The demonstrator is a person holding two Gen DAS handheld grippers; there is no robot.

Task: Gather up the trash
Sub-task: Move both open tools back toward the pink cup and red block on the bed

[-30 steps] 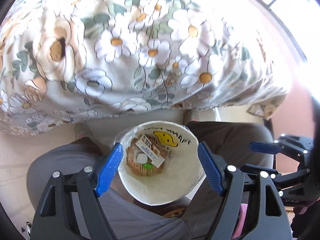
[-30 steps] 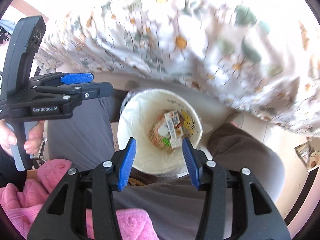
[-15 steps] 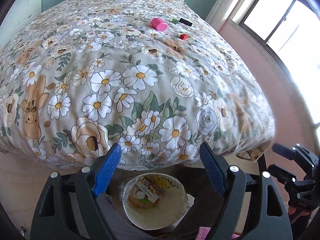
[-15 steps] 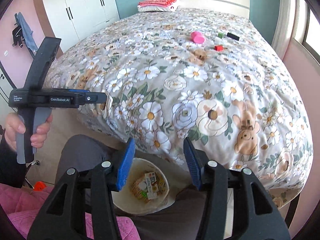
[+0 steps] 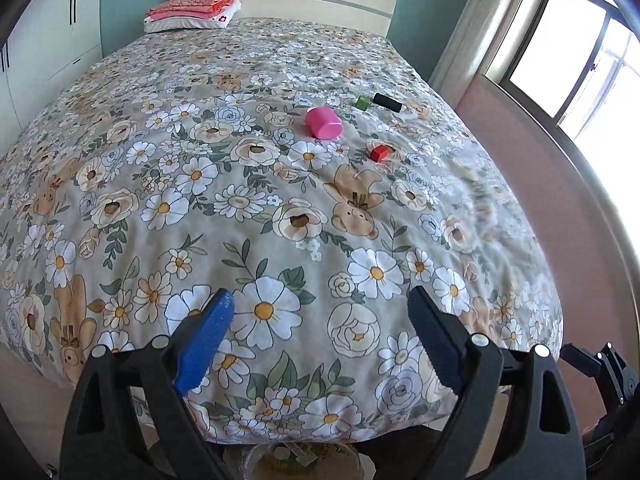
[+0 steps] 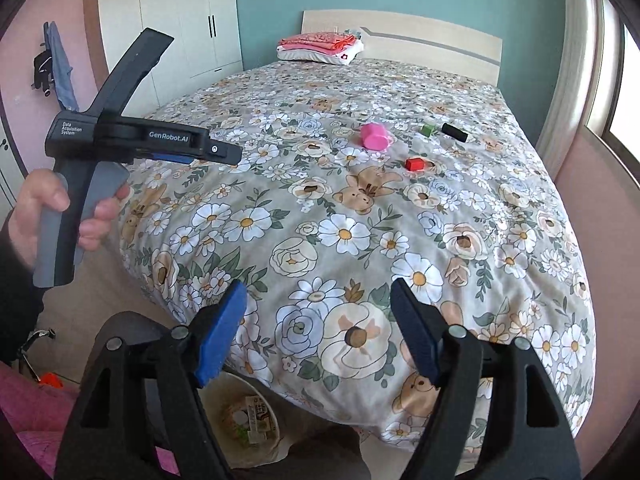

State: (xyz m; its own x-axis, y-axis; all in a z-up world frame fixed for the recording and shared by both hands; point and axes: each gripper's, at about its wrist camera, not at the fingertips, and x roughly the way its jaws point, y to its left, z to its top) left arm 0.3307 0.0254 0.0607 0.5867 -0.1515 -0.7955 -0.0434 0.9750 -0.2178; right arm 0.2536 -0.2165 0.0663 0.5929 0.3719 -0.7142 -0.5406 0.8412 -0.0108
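Observation:
On the floral bedspread (image 5: 240, 208) lie a pink cup (image 5: 323, 121) on its side, a red block (image 5: 379, 153), a green block (image 5: 363, 102) and a black cylinder (image 5: 387, 103). The right wrist view shows the same pink cup (image 6: 375, 136), red block (image 6: 414, 164), green block (image 6: 428, 129) and black cylinder (image 6: 454, 132). My left gripper (image 5: 320, 304) hangs over the bed's foot, far short of them, its jaws opening with nothing between them. My right gripper (image 6: 320, 292) is likewise opening and empty. A white bin (image 6: 214, 400) with wrappers inside sits below, between the person's legs.
Folded pink clothes (image 6: 320, 44) rest on a pillow by the headboard. A white wardrobe (image 6: 172, 20) stands at the left and a window (image 5: 580, 40) at the right. A hand (image 6: 44, 208) holds the left gripper (image 6: 234, 156). Grey trousers (image 6: 128, 332) and pink cloth (image 6: 24, 420) lie near the bin.
Both grippers have risen and tilted up from above the bin to face across the bed. Both pairs of jaws have widened. The bin has slid to the bottom edge of both views.

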